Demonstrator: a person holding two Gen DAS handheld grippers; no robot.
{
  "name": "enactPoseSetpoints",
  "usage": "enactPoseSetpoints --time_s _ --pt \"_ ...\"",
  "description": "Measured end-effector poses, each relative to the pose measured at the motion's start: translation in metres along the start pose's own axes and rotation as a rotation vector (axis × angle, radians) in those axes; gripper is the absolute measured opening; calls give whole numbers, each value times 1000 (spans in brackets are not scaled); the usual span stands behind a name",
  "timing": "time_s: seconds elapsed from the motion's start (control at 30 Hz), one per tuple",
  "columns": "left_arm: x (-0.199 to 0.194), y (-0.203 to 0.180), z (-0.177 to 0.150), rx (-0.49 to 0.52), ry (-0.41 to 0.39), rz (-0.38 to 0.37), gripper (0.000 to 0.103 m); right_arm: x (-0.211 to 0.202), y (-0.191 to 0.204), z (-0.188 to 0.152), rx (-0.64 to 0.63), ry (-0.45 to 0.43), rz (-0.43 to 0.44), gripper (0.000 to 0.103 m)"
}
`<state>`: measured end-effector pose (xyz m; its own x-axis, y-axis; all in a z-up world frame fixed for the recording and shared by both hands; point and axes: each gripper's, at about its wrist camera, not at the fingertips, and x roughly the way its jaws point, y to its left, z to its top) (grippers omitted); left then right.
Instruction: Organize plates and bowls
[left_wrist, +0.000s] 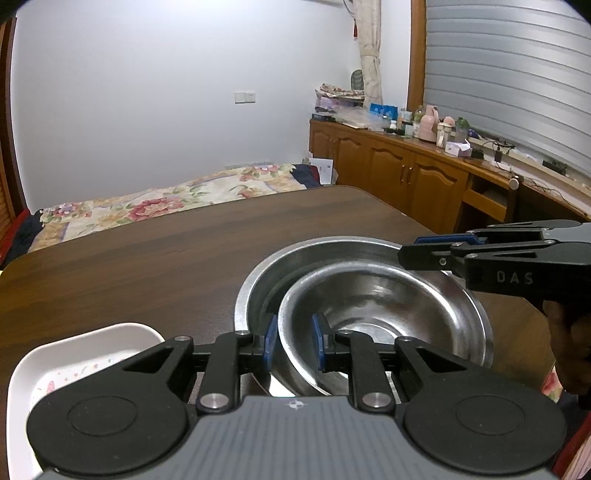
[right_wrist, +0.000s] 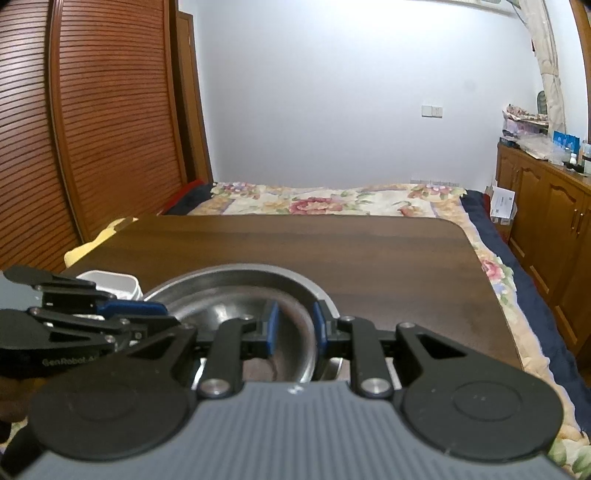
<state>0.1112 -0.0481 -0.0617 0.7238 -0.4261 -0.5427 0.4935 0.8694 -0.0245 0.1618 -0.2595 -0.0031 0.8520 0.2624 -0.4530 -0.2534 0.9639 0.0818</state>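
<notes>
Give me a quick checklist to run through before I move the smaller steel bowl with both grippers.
1. Left gripper astride the small bowl rim: ok.
2. Right gripper astride the opposite rim: ok.
3. Pads pressing firmly on the rim, both sides: cannot tell.
4. Small bowl level: not ok, it sits tilted in the large bowl.
5. White dish apart from both bowls: ok, it lies off to the left.

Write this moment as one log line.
left hand-held gripper: grips small steel bowl rim | right hand-held gripper: grips opposite rim | bowl: inside large steel basin
</notes>
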Motion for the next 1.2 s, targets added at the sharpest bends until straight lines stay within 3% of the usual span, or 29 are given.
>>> enactPoseSetpoints --time_s 0.23,0.37,0.43,0.5,0.6,0.7,0.83,1.07,1.2 --pt "-5 0 4 -8 -23 -1 24 -8 2 6 7 -32 3 23" --pt "-9 1 2 -15 -45 3 45 -8 2 5 7 -43 -6 26" --pt "-10 0 2 -15 -57 13 56 -9 2 4 8 -47 -11 35" --pt "-11 -1 0 -18 -70 23 73 -9 0 2 10 -50 -19 40" --pt "-11 -1 -4 -29 -81 24 87 -8 0 0 11 -58 -32 54" --pt "-12 -2 -7 -35 -96 36 95 -6 -1 -4 0 -71 -49 57" --pt "-12 -6 -12 -29 -115 65 98 -3 -4 -10 9 -96 -56 78" --pt "-11 -7 -20 -60 -110 83 98 5 -15 -22 29 -108 -31 93" --pt "-11 -9 -23 -80 -105 114 98 8 -20 -26 61 -110 -4 94"
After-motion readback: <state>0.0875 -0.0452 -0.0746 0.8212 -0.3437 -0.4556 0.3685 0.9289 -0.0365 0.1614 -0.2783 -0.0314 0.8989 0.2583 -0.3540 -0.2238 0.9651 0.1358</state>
